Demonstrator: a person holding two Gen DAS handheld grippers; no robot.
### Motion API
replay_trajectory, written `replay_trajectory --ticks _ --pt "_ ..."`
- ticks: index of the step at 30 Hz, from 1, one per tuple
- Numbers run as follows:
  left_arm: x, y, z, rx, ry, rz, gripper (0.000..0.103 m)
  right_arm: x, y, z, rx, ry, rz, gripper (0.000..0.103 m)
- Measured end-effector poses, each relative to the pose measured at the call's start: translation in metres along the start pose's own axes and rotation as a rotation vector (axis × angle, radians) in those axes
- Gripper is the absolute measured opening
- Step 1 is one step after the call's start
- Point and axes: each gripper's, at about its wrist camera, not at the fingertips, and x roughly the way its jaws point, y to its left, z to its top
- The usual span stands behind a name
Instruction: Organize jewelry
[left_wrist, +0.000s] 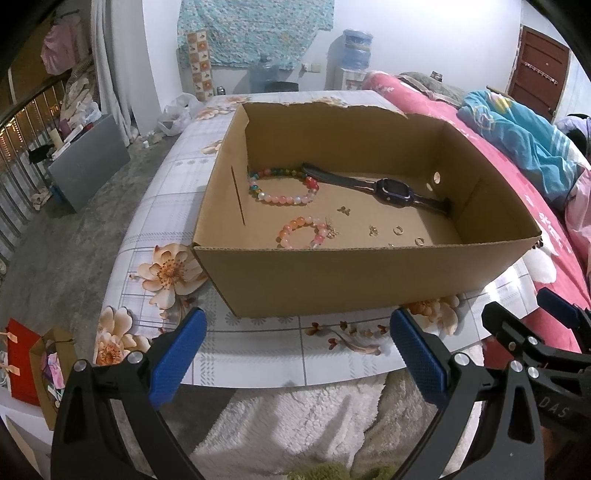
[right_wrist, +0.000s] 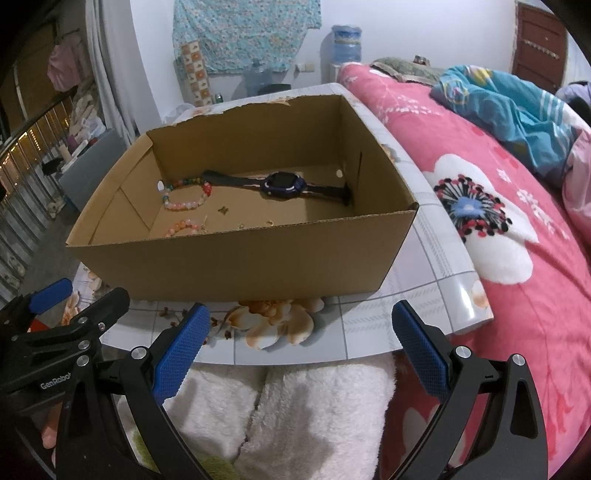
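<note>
An open cardboard box (left_wrist: 369, 280) (right_wrist: 236, 266) stands on a small floral-topped table (left_wrist: 266, 350) (right_wrist: 369, 332). Inside lie a black smartwatch (left_wrist: 395, 190) (right_wrist: 282, 182), a multicolour bead bracelet (left_wrist: 284, 186) (right_wrist: 184, 194), a pink bead bracelet (left_wrist: 303, 232) (right_wrist: 183, 227), and several small gold rings and charms (left_wrist: 397, 230). My left gripper (left_wrist: 299, 332) is open and empty, held short of the box's near wall. My right gripper (right_wrist: 301, 328) is open and empty, also short of the box. Each gripper shows at the edge of the other's view.
A bed with a pink floral cover (right_wrist: 498, 221) runs along the table's right side. White fluffy fabric (left_wrist: 295, 424) lies below the table's near edge. A grey cabinet (left_wrist: 88, 162) and red bag (left_wrist: 22, 362) stand on the floor at left.
</note>
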Motion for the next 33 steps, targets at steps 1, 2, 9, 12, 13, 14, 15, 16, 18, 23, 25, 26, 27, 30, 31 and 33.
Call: replay_trajectory --ticks 1,2,9,12,13,14,15,16,18,23,25,26,27,30,31,33 --pt "0.0 0.0 -0.0001 0.0 0.0 -0.001 0.097 0.0002 -0.0001 0.0 0.0 0.0 -0.003 0.095" --pt "-0.0003 -0.0008 -0.0008 -0.002 0.001 -0.001 0.097 0.0004 -0.0003 0.0 0.0 0.001 -0.004 0.095" --pt "0.0001 0.0002 -0.0015 -0.006 0.007 0.0 0.097 0.0011 -0.0008 -0.0001 -0.005 0.001 -0.004 0.095" --pt "0.0015 0.0005 -0.0008 -0.008 0.01 0.002 0.097 0.0012 -0.0004 -0.0002 -0.002 0.003 -0.003 0.095" --pt "0.0012 0.0 -0.0014 -0.007 0.011 0.003 0.097 0.001 -0.0001 -0.0002 -0.002 0.002 -0.004 0.095" --pt "0.0016 0.0003 -0.0007 -0.008 0.011 0.003 0.097 0.0014 -0.0009 -0.0005 -0.002 0.003 -0.003 0.095" --pt "0.0019 0.0002 -0.0003 -0.007 0.011 0.003 0.097 0.0014 -0.001 -0.0005 -0.001 0.003 -0.002 0.095" --pt "0.0019 0.0002 -0.0004 -0.007 0.012 0.003 0.097 0.0018 -0.0016 -0.0006 -0.002 0.003 -0.002 0.095" --pt "0.0018 0.0001 -0.0004 -0.007 0.012 0.003 0.097 0.0019 -0.0017 -0.0005 -0.003 0.003 -0.001 0.095" --pt "0.0017 -0.0001 -0.0005 -0.007 0.011 0.003 0.097 0.0019 -0.0014 -0.0003 -0.002 0.003 -0.002 0.095" --pt "0.0014 -0.0005 -0.0009 -0.006 0.011 0.004 0.097 0.0021 -0.0018 -0.0003 -0.001 0.003 -0.001 0.095" --pt "0.0016 -0.0003 -0.0007 -0.007 0.011 0.003 0.097 0.002 -0.0015 0.0 -0.002 0.004 -0.001 0.095" --pt "0.0017 -0.0003 -0.0005 -0.007 0.011 0.003 0.097 0.0023 -0.0021 -0.0002 -0.002 0.004 -0.001 0.095" --pt "0.0017 -0.0004 -0.0004 -0.008 0.012 0.003 0.097 0.0023 -0.0023 0.0 -0.002 0.004 -0.001 0.095" --pt "0.0014 -0.0005 -0.0008 -0.008 0.012 0.003 0.097 0.0023 -0.0024 0.0 -0.003 0.004 0.0 0.095" --pt "0.0017 -0.0005 -0.0004 -0.007 0.012 0.004 0.097 0.0023 -0.0024 0.0 -0.002 0.004 -0.001 0.095"
